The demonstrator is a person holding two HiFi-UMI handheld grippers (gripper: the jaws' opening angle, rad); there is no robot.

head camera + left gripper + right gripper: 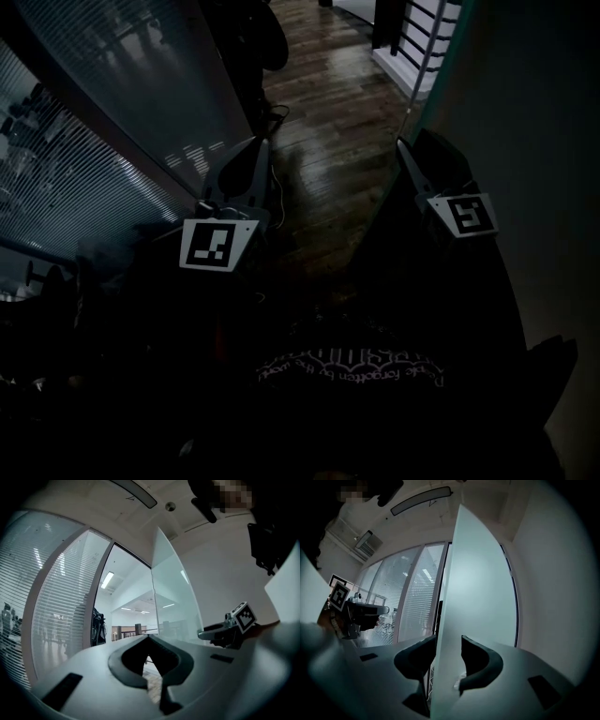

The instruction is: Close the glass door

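The glass door (413, 98) stands open, its greenish edge running down the right of the dark head view. My right gripper (403, 150) is shut on that edge. In the right gripper view the frosted pane (478, 588) fills the gap between the two jaws of my right gripper (449, 639). My left gripper (263, 142) hangs to the left of the door, apart from it, shut with nothing held. In the left gripper view the tips of my left gripper (149, 638) meet in front of the door (173, 597), and the right gripper (202, 633) shows at the right.
A glass wall with slatted blinds (94, 169) runs along the left. Dark wood floor (328, 94) lies ahead, with a cable (277, 114) on it and a railing (417, 37) at the far end. A plain white wall (544, 141) is beyond the door on the right.
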